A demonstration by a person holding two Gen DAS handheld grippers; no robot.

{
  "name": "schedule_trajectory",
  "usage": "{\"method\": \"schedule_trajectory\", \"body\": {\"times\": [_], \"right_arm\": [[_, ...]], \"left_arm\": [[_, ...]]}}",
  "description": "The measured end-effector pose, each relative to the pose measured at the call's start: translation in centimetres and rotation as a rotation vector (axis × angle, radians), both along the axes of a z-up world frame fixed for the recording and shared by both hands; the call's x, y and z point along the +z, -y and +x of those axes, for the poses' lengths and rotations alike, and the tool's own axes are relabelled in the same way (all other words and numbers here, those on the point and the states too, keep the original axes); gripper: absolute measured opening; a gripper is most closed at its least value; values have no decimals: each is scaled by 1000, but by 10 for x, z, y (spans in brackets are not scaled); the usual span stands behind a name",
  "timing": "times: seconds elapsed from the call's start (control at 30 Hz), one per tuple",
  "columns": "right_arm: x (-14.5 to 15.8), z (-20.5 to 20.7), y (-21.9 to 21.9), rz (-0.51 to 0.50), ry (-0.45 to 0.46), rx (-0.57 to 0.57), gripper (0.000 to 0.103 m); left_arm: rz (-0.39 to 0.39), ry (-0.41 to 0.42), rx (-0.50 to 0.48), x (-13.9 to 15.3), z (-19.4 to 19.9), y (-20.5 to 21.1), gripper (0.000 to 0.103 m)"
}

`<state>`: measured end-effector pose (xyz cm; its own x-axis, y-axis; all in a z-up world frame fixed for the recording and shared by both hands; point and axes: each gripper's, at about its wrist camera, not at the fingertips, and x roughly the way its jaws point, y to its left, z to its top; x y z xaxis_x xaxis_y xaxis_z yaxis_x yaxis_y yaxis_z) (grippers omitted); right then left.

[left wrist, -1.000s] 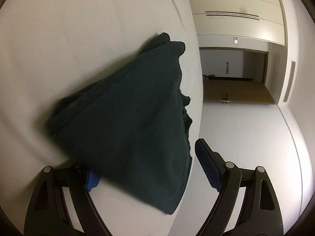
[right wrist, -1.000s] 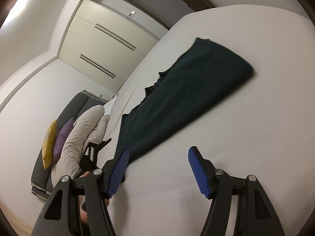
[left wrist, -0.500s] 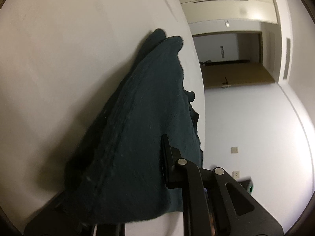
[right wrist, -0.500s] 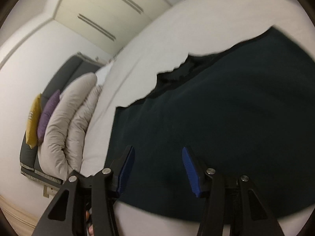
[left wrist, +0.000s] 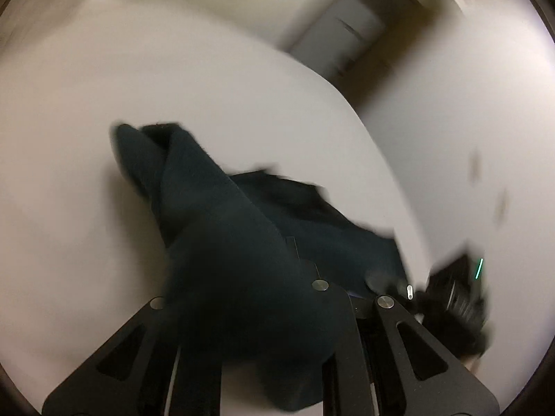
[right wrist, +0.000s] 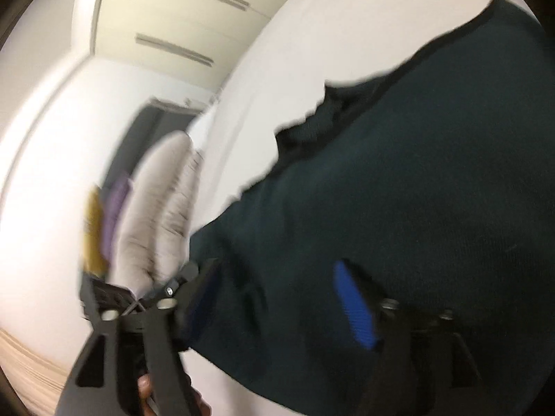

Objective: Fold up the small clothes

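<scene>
The left tongs [left wrist: 263, 277] pinch the cloth [left wrist: 215, 228] low in the frame, while the right tongs [right wrist: 277, 298], just opening wide, straddle its near edge.

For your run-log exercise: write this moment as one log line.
left gripper: shut on dark green garment, lifting it off white bed | right gripper: open, jaws just opened, over garment

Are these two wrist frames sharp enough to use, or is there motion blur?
Left wrist view: heavy motion smear; the doorway streaks, and the dark green garment covers the left gripper. Right wrist view: also blurred, the cushions smeared, the right gripper soft. Both show fisheye bending and dark corners.
</scene>
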<state>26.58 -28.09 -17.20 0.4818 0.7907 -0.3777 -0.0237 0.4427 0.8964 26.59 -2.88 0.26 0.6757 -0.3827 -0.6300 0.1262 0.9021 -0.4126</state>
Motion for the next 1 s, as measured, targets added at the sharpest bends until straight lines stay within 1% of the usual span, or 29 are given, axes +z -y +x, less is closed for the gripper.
{"method": "schedule_trajectory", "body": {"times": [0.03,0.07,0.1,0.13,0.17,0.23,0.27,0.3,0.33,0.47,0.53,0.57,0.6,0.63,0.7,0.73,0.77,0.8,0.87,1.0], "right_arm": [[-3,4,13,72,-12,-3,82],[-6,8,22,131,-29,-1,84],[-12,13,31,200,-52,0,84],[-16,17,39,231,-66,0,84],[-19,20,43,236,-73,2,84],[-28,24,50,276,-90,16,84],[-30,25,51,286,-97,23,83],[-29,25,50,271,-90,34,83],[-27,26,47,248,-85,43,83],[-14,38,25,131,-97,78,82],[-7,49,11,67,-100,104,79],[-3,54,4,20,-100,121,75],[-2,58,-1,-20,-99,133,65],[-1,63,-7,-76,-101,149,58],[-1,65,-11,-159,-110,154,25],[-1,63,-6,-184,-109,150,20],[0,62,-4,-194,-97,144,17],[3,59,-1,-208,-79,135,16],[10,54,6,-242,-41,122,16],[26,42,30,-277,29,88,15]], "left_arm": [[136,34,-94,8,1,45,12],[229,56,-159,6,-3,78,12],[299,69,-208,-4,-9,106,12],[323,70,-228,-14,-14,119,12],[331,61,-238,-26,-21,130,12],[350,45,-242,-49,-32,141,12],[390,72,-242,-55,-38,146,12],[437,108,-250,-57,-44,151,12],[462,124,-255,-56,-45,155,12],[497,171,-255,-47,-51,160,12],[524,191,-264,-48,-61,164,12],[535,197,-268,-50,-66,166,12],[540,198,-272,-51,-67,167,12],[542,198,-271,-52,-70,166,12],[545,200,-270,-52,-69,170,12],[541,200,-272,-51,-68,170,12],[536,200,-275,-49,-68,172,12],[533,204,-278,-46,-78,164,10],[536,217,-289,-43,-86,166,9],[534,241,-319,-35,-91,187,10]]}}
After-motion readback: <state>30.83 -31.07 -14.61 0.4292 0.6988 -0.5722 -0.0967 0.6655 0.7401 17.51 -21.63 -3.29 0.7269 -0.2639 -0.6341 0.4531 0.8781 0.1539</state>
